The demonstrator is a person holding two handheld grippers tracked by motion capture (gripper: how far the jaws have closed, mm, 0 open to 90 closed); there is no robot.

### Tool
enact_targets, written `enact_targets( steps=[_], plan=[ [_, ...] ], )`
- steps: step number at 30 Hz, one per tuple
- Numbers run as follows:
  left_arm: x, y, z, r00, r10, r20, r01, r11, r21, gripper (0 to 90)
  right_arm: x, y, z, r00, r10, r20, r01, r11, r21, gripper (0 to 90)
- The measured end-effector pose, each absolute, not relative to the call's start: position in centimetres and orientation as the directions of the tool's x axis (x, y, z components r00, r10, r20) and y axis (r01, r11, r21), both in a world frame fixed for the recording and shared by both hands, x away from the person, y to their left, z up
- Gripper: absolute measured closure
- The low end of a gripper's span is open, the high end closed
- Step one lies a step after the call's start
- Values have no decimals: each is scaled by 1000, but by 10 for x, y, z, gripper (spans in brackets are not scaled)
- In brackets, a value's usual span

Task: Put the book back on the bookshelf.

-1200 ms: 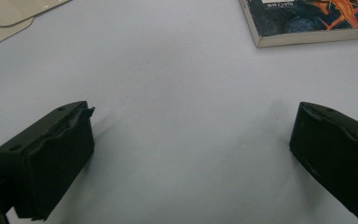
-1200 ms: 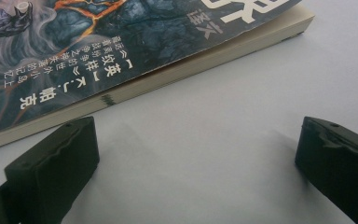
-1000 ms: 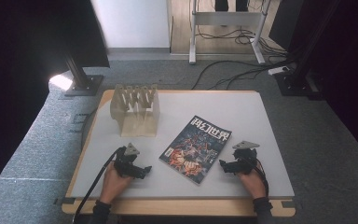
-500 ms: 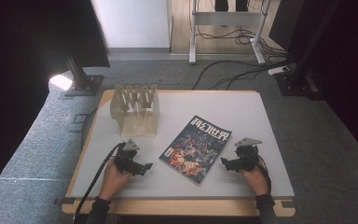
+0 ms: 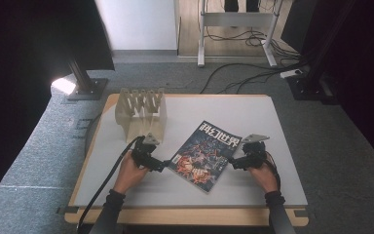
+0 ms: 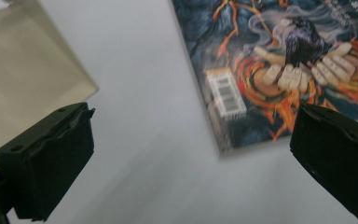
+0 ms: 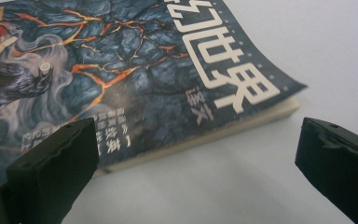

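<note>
A: What changed? Your left gripper [image 5: 161, 165] and right gripper [image 5: 234, 162] have both edged in toward the magazine [image 5: 205, 154].
B: Jaws?
A: Both spread wide, empty. Magazine lies flat mid-table [image 5: 233, 192], near the wooden rack [image 5: 141, 111].

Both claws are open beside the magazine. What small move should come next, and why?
Probably ease the right claw forward onto the near edge of the dark-covered magazine with white characters. That edge lies flat on the white table between its open jaws, not yet touched. The left claw is also open, at the barcode corner.
</note>
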State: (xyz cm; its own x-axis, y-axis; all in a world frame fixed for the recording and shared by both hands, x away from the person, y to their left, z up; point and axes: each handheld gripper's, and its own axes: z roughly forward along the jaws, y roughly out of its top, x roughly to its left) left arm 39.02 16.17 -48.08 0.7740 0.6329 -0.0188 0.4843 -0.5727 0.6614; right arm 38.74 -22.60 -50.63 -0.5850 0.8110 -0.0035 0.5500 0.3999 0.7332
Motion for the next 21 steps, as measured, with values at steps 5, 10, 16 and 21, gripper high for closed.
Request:
enact_targets(
  steps=[5,10,16,21],
  plan=[
    [404,137,-479,802,597,-6,460,-612,643,0,405,-220,-507,-608,794,-16,548,434,715,0],
    [415,119,-482,814,580,-5,446,-620,645,0,420,-215,-510,-621,784,-19,550,453,702,0],
    [430,101,-494,819,573,5,441,-636,634,0,443,-213,-512,-626,780,-13,549,453,702,0],
    [434,97,-504,823,567,-23,455,-634,625,0,455,-215,-514,-627,779,-5,551,448,704,0]
  ],
)
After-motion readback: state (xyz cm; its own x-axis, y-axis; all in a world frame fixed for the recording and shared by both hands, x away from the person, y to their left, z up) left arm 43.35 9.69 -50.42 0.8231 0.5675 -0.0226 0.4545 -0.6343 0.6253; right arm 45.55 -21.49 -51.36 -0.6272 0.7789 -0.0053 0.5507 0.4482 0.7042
